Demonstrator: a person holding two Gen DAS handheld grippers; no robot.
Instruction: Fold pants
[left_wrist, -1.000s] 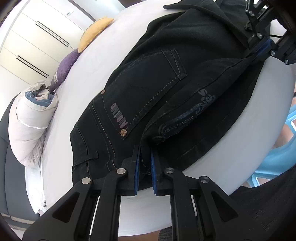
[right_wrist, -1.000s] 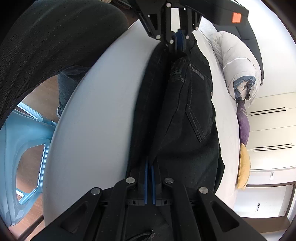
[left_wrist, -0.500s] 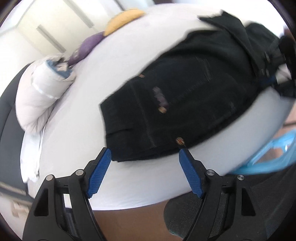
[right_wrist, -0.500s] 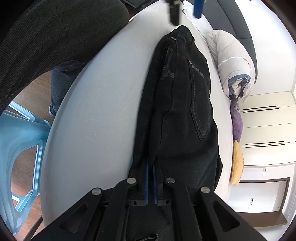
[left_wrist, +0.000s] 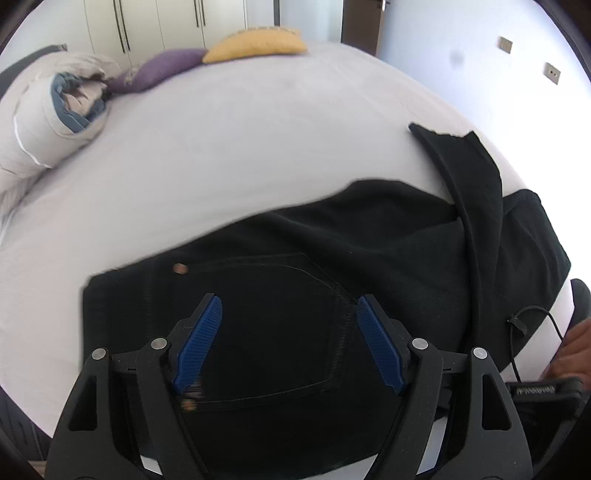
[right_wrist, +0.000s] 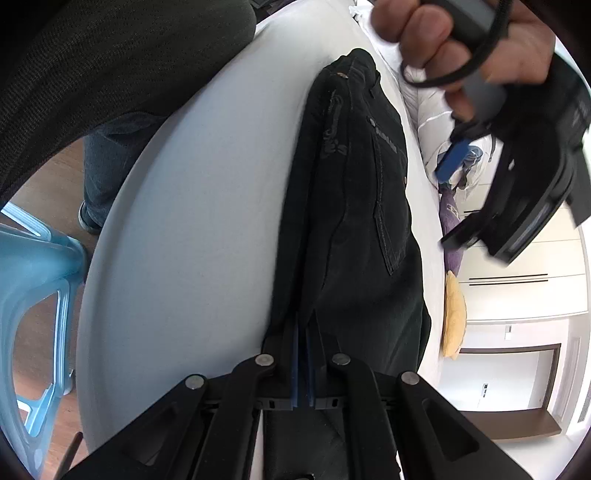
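The black pants (left_wrist: 332, 280) lie folded lengthwise on the white bed (left_wrist: 229, 147), stretched along the bed's near edge, the one closest to the person, with a back pocket facing up. The left gripper (left_wrist: 284, 339) hovers over the waist end of the pants with its blue pads (left_wrist: 197, 341) spread wide apart and nothing between them; the back pocket shows in the gap. From the right wrist view the left gripper (right_wrist: 454, 158) appears blurred above the far side of the pants, with the person's hand (right_wrist: 458, 40) wrapped around its handle. The right gripper (right_wrist: 303, 363) has its blue pads pressed together on a fold of the pants at the leg end, near the bed's near edge, and the cloth runs straight away from it toward the waistband. One pant leg lies bent across the rest of the fabric, its hem pointing toward the middle of the bed. At the bed's far side sit a rolled white duvet (left_wrist: 40, 122), a purple pillow (left_wrist: 159, 70) and a yellow pillow (left_wrist: 255, 44), lined up along the edge in front of white wardrobe doors (left_wrist: 159, 22). A light blue plastic chair (right_wrist: 33, 280) stands on the wooden floor beside the bed's near edge.
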